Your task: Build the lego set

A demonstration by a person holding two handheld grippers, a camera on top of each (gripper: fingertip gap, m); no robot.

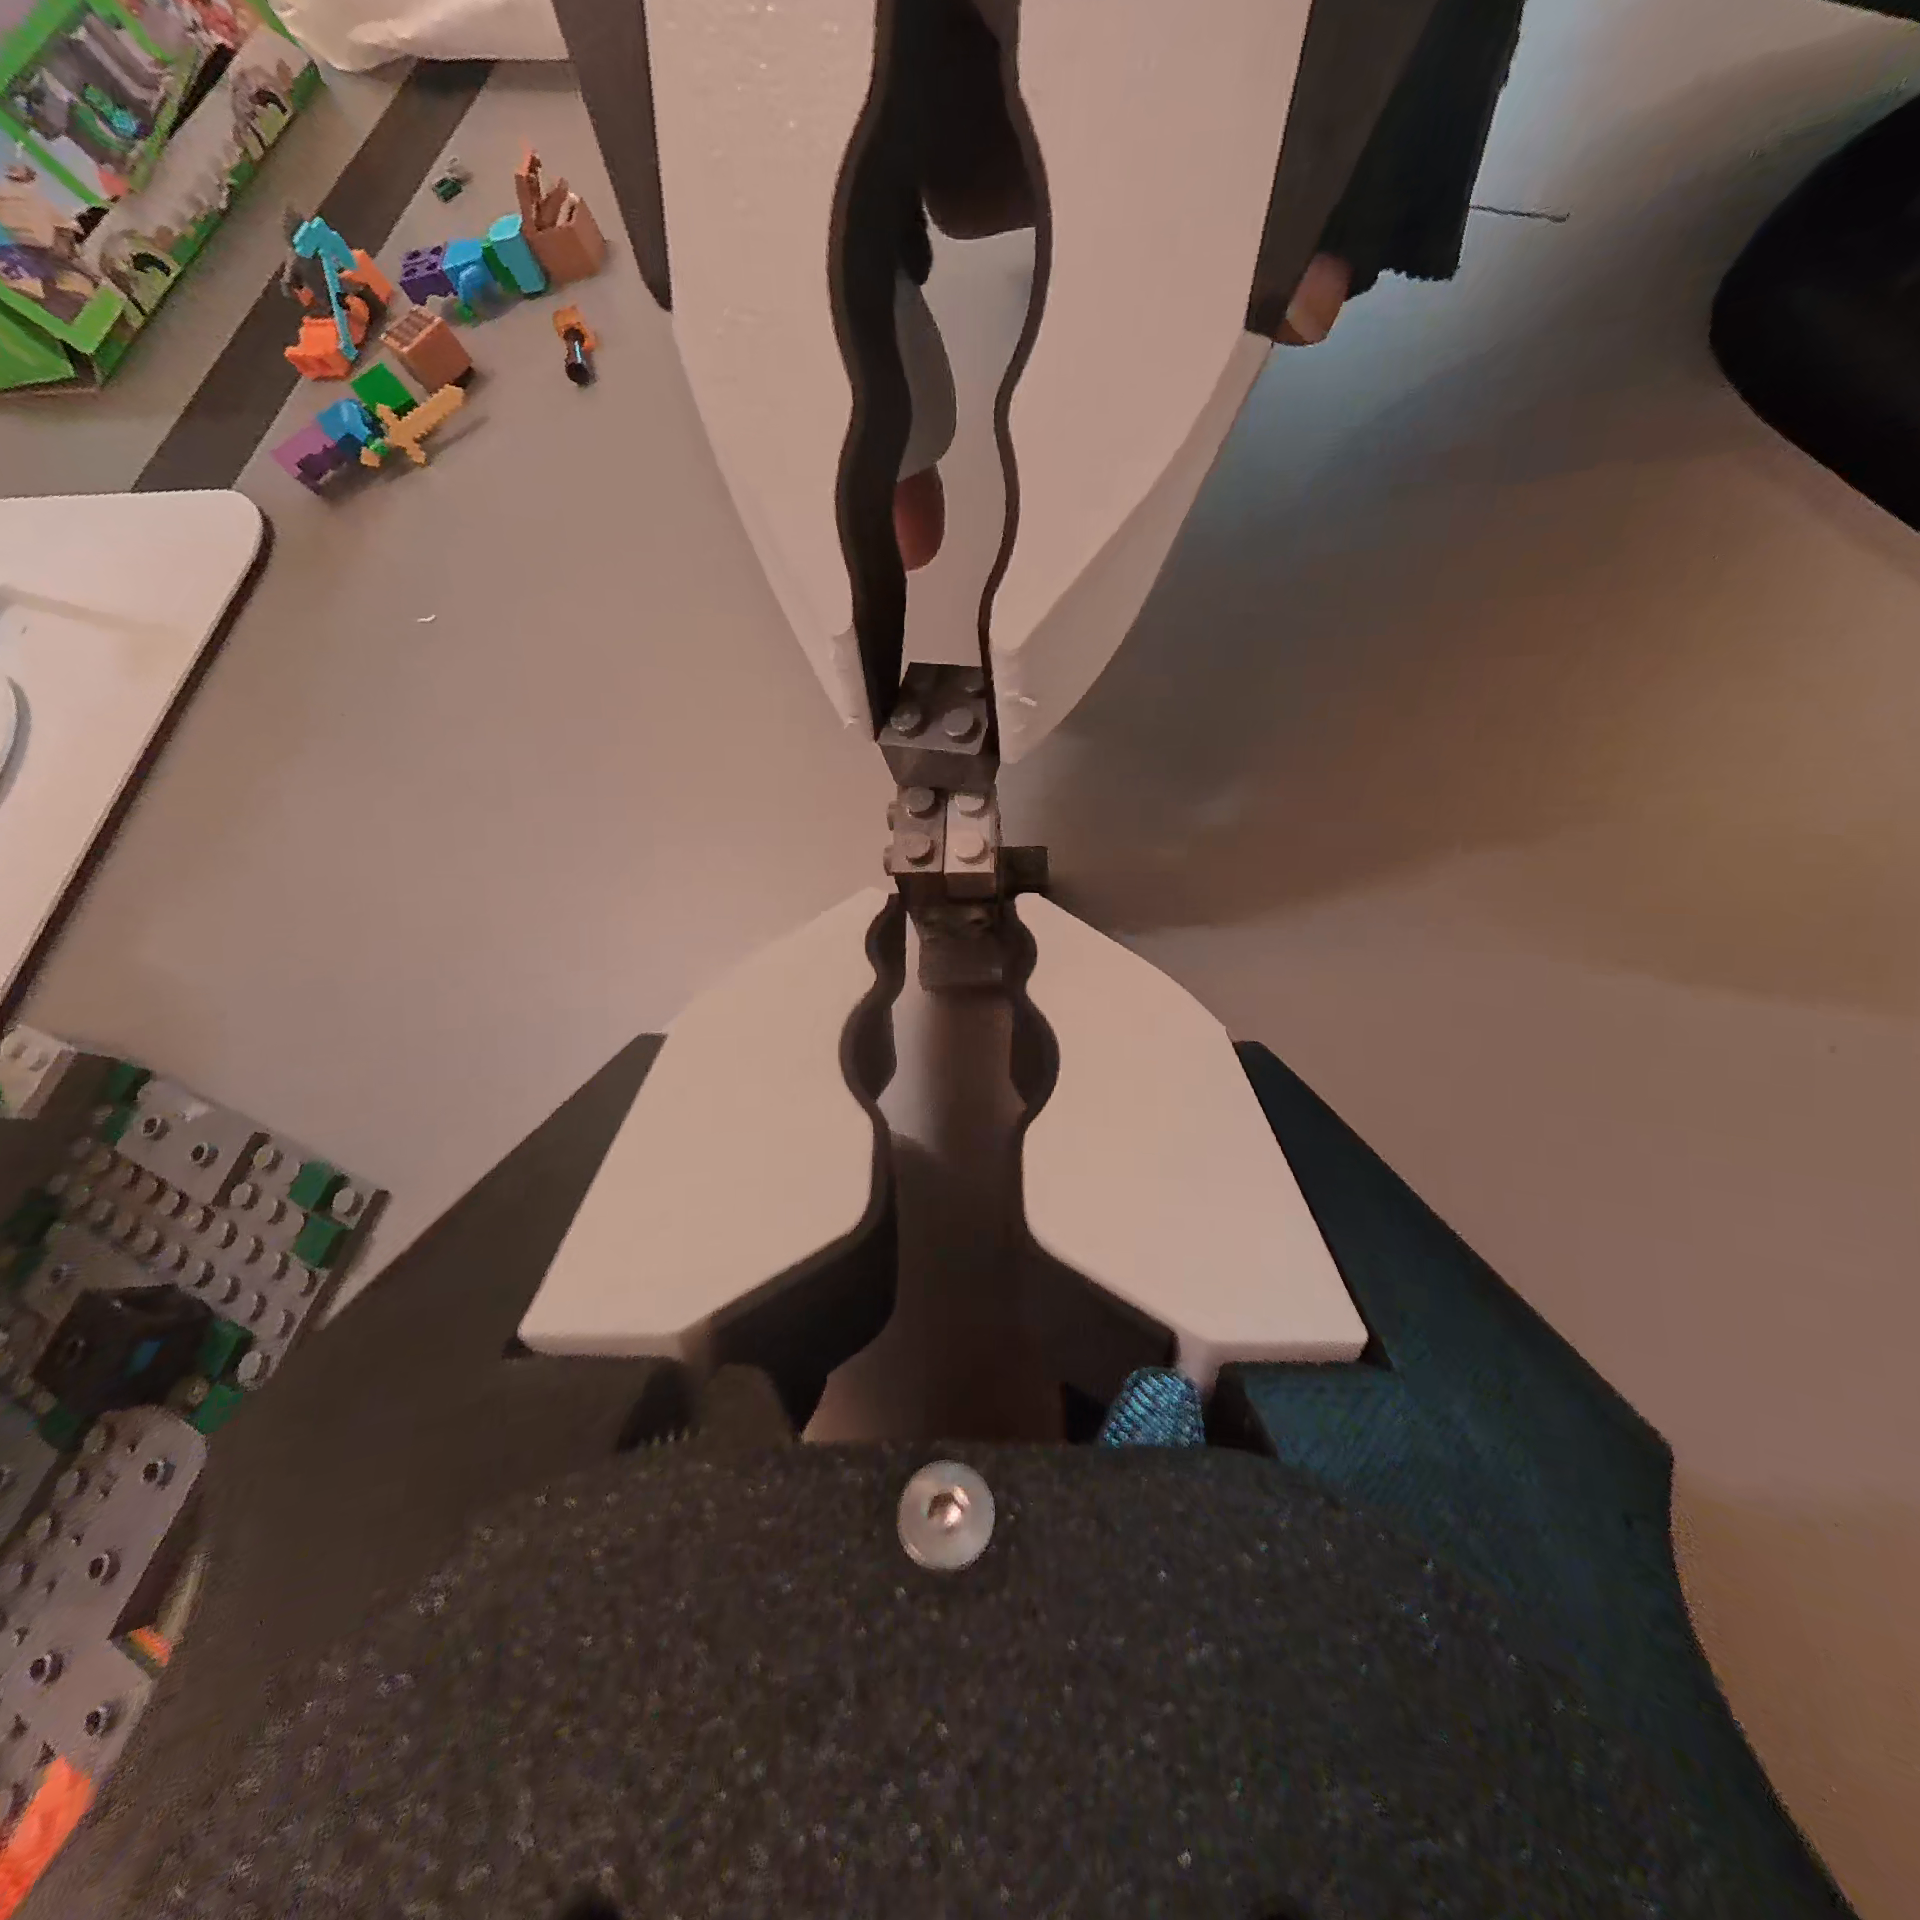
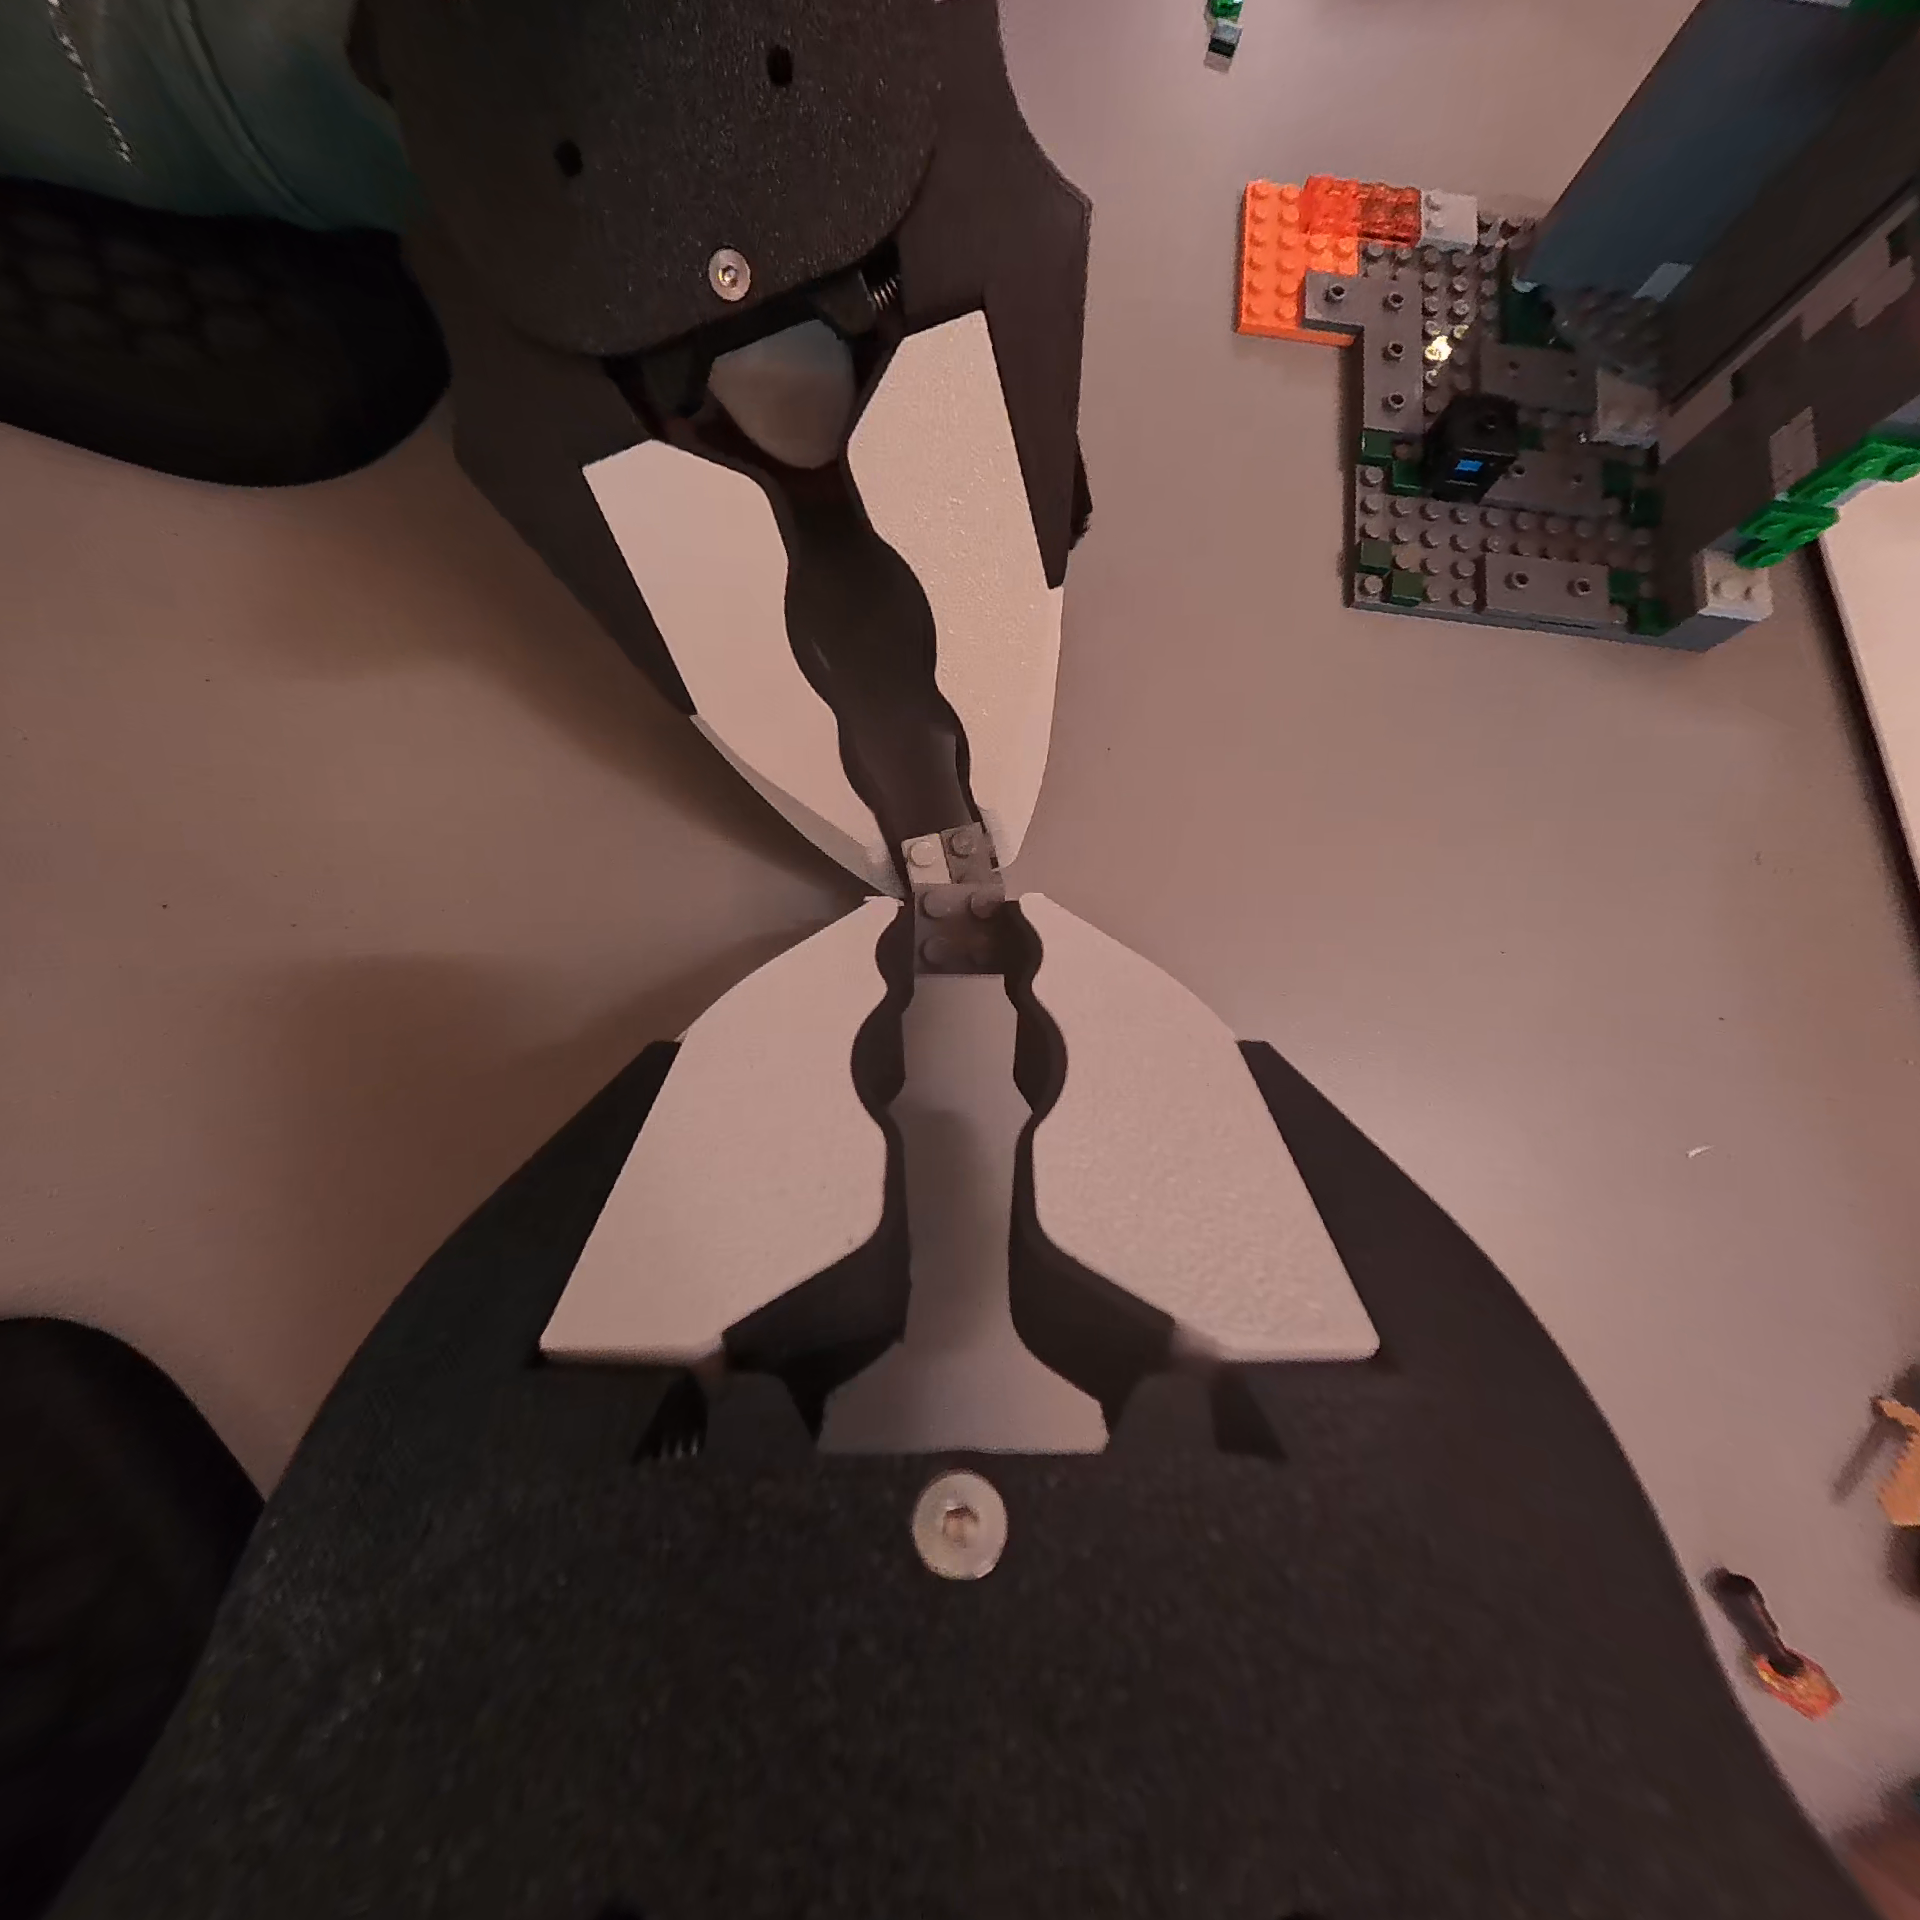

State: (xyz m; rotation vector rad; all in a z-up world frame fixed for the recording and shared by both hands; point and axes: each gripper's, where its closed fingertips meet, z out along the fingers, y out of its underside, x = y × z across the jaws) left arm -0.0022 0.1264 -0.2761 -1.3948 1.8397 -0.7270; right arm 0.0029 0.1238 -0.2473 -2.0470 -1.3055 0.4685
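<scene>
Two hand-held grippers, L (image 1: 951, 935) & R (image 2: 961, 940), meet tip-to-tip above table (image 2: 1455, 935), each clamped on small grey brick pieces (image 1: 945, 842).

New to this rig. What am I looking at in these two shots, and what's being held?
No robot arm here: a person holds a two-finger tool in each hand, with a wide-angle camera on each looking along its fingers. In the left wrist view, the left tool fills the bottom and the other tool enters from the top; the right wrist view mirrors this, with the right tool at the bottom. Each is shut on a small grey brick piece: the left's piece and the right's piece meet tip to tip above the table. On the table lie a half-built grey, green and orange model, loose colourful figures and the set's green box.
</scene>
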